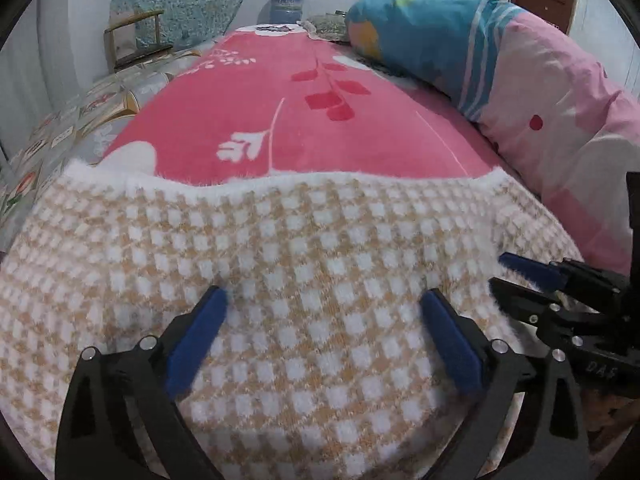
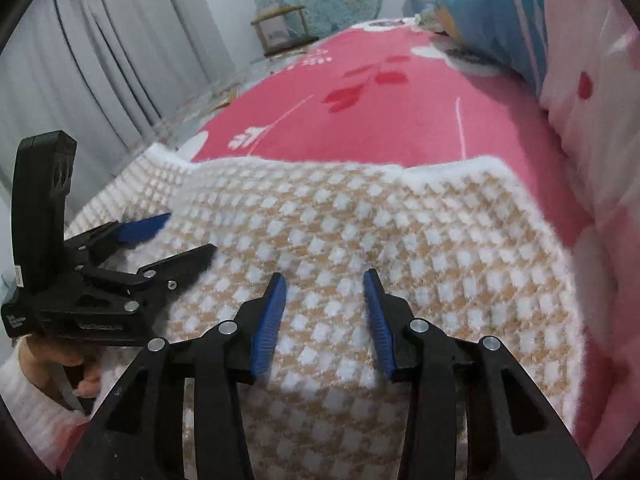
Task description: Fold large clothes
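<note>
Checked garment (image 1: pixel 304 280) cropped below; far furniture blurred.

- The garment (image 1: pixel 280 280) lies spread on the blanket (image 1: pixel 280 112), filling the lower half of the left wrist view; its far edge crosses the middle of the frame.
- The blanket covers the bed and runs from that edge to the top centre.
- The rolled quilt (image 1: pixel 520 80) lies on the bed along the blanket's right side, from upper centre to the right edge.
- The chair (image 1: pixel 136 40) stands at upper left, beyond the bed; the water jug (image 1: pixel 287 4) stands at top centre, behind the blanket's far end.
- The left tongs (image 1: pixel 324 336) sit low centre over the garment.
- The right tongs (image 2: pixel 325 320) sit low centre of the right wrist view, also over it, to the right of the left tongs.
</note>
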